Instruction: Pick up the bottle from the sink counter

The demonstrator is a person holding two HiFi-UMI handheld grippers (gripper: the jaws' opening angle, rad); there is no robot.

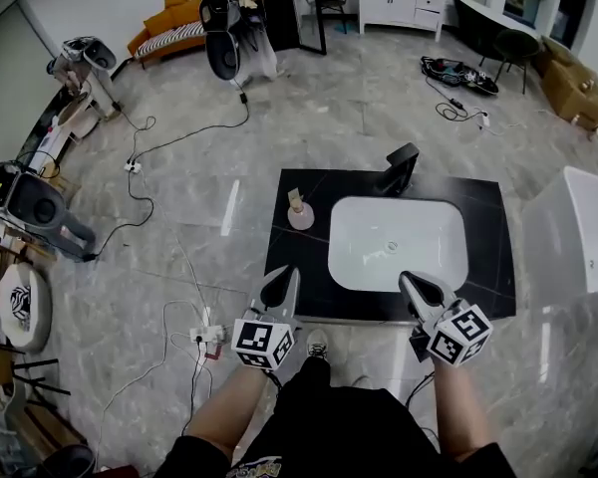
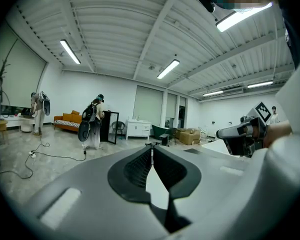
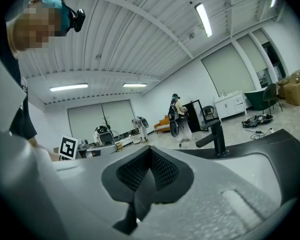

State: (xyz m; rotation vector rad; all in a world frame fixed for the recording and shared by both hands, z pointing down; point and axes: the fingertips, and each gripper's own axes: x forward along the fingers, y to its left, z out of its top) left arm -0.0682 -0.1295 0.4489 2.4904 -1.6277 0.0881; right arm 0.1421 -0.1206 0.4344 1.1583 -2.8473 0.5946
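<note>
- The left gripper (image 1: 291, 273), its jaws drawn together on nothing, hovers at the near edge of the black surface (image 1: 488, 229).
- The right gripper (image 1: 407, 279), likewise closed and empty, hangs by the front rim of the white basin (image 1: 394, 242).
- The bottle (image 1: 300, 211), apparently pale and squat, stands on the surface left of the basin, apart from both grippers.
- A black faucet (image 1: 399, 170) rises behind the basin.

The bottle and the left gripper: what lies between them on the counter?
Nothing: in the head view, only bare black counter lies between the left gripper and the bottle.
</note>
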